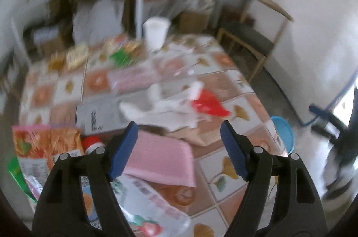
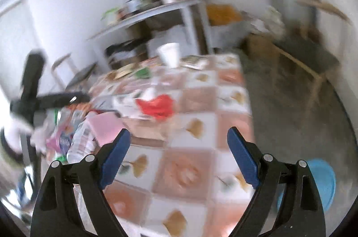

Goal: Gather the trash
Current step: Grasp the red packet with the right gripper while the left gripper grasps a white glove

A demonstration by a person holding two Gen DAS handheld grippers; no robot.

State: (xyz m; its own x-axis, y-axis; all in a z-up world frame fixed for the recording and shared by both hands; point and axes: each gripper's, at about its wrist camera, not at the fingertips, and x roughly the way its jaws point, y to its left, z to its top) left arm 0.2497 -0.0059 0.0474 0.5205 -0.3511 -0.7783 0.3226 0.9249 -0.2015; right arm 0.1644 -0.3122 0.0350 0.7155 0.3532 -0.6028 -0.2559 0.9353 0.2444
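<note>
Both views are smeared, and each hand-held gripper, left (image 1: 179, 140) and right (image 2: 179, 147), gapes wide and empty above the counter (image 2: 192, 169). The trash, red wrapper (image 1: 209, 106) and crumpled white paper (image 1: 156, 102), lies mid-counter; a hasty grab could knock the white cup (image 1: 156, 34) over.

Tabletop (image 1: 226, 178): we see wrappers (image 1: 44, 147) heaped at its left.
Cup (image 1: 156, 34): at the far edge.
Crumpled bag (image 1: 209, 103): mid-tabletop, right of the tissue (image 1: 143, 109).
Basin (image 1: 283, 132): on the floor, right of the tabletop.
Chair (image 1: 252, 39): beyond the far right corner.

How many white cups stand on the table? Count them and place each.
1: the white cup stands upright at the table's far edge, beyond the red wrapper. Blur and clutter may hide others.
</note>
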